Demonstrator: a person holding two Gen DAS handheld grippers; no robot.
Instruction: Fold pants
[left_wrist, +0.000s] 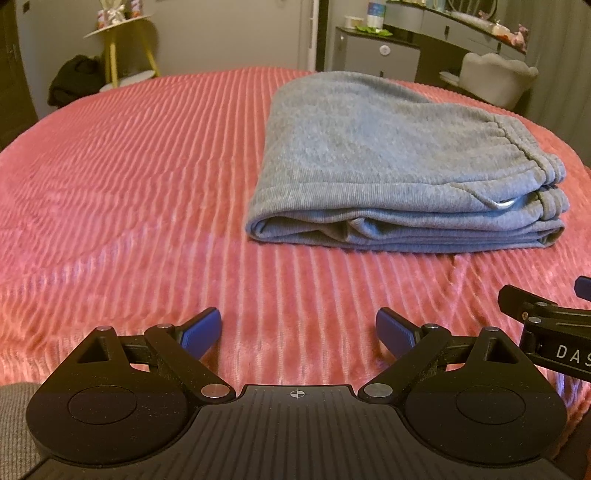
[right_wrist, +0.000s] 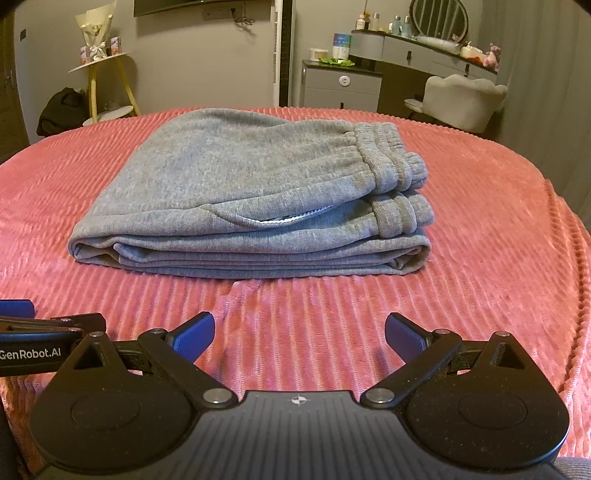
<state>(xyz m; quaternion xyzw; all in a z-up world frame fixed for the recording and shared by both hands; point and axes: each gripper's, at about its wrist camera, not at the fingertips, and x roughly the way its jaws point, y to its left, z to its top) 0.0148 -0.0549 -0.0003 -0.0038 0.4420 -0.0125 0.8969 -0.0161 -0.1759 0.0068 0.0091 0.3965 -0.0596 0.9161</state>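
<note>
Grey sweatpants (left_wrist: 388, 162) lie folded in a thick stack on the pink ribbed bedspread (left_wrist: 129, 184), waistband to the right. In the right wrist view the pants (right_wrist: 240, 184) sit centred ahead, with a pocket zip showing at the front. My left gripper (left_wrist: 298, 328) is open and empty, held above the bedspread, short of the stack and to its left. My right gripper (right_wrist: 300, 332) is open and empty, just in front of the stack. Each gripper's side shows in the other's view: the right (left_wrist: 546, 325) and the left (right_wrist: 44, 332).
A yellow-legged side table (right_wrist: 107, 85) and a dark bag (right_wrist: 62, 107) stand beyond the bed at the far left. A grey cabinet (right_wrist: 340, 85), dressing table (right_wrist: 424, 48) and pale chair (right_wrist: 461, 99) stand at the far right. The bedspread (right_wrist: 480, 258) spreads around the stack.
</note>
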